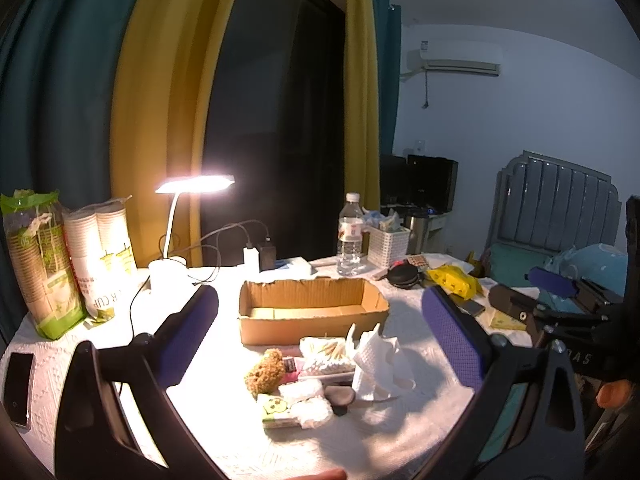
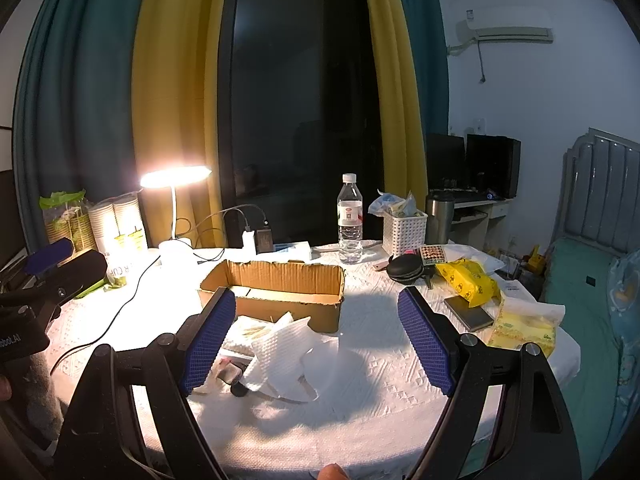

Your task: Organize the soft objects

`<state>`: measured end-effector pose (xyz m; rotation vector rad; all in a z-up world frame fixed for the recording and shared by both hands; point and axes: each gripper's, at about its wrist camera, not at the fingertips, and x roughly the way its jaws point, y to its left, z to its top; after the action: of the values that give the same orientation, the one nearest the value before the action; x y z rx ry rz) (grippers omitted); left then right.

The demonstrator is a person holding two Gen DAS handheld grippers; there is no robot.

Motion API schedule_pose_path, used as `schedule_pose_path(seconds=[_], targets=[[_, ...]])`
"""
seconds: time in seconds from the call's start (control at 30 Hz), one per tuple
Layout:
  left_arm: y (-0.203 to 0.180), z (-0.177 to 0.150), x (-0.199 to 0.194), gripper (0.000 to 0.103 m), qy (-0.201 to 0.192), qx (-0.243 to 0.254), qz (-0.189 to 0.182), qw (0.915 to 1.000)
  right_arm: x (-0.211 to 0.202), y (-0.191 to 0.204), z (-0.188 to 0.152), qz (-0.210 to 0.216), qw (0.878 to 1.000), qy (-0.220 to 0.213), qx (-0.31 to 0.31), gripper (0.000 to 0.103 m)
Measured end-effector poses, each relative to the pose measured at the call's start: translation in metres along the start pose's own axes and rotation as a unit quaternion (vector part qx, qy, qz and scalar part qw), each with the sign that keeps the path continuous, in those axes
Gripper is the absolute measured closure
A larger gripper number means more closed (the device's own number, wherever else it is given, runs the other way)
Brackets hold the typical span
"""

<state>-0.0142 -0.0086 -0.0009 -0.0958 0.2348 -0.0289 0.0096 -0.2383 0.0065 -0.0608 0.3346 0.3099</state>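
An open cardboard box (image 1: 312, 312) sits mid-table, empty as far as I can see; it also shows in the right wrist view (image 2: 276, 292). In front of it lies a pile of soft things: a brown plush toy (image 1: 266, 370), a bag of cotton swabs (image 1: 324, 354), cotton pads (image 1: 308, 402), a green tissue pack (image 1: 276, 410) and a crumpled white towel (image 1: 376, 364). The towel (image 2: 288, 354) shows between the right fingers. My left gripper (image 1: 320, 328) is open above the pile. My right gripper (image 2: 316, 334) is open above the towel. Both are empty.
A lit desk lamp (image 1: 192, 188), stacked paper cups (image 1: 100, 256), a water bottle (image 1: 351, 236), a white basket (image 1: 388, 244), a black round case (image 2: 404, 268), yellow packs (image 2: 468, 280), a phone (image 1: 18, 384) and cables crowd the white-clothed table (image 2: 360, 412). A bed stands right.
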Motion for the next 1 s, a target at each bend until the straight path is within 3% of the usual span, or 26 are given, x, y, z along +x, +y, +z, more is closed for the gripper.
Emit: schedule_pose_path(seconds=[1.0], targets=[[-0.0034,-0.0034,-0.0013,0.001,-0.003,0.005,-0.002,1.0,0.0008,-0.0004,-0.0014,0.004,1.0,0.004,0.003,0.017]])
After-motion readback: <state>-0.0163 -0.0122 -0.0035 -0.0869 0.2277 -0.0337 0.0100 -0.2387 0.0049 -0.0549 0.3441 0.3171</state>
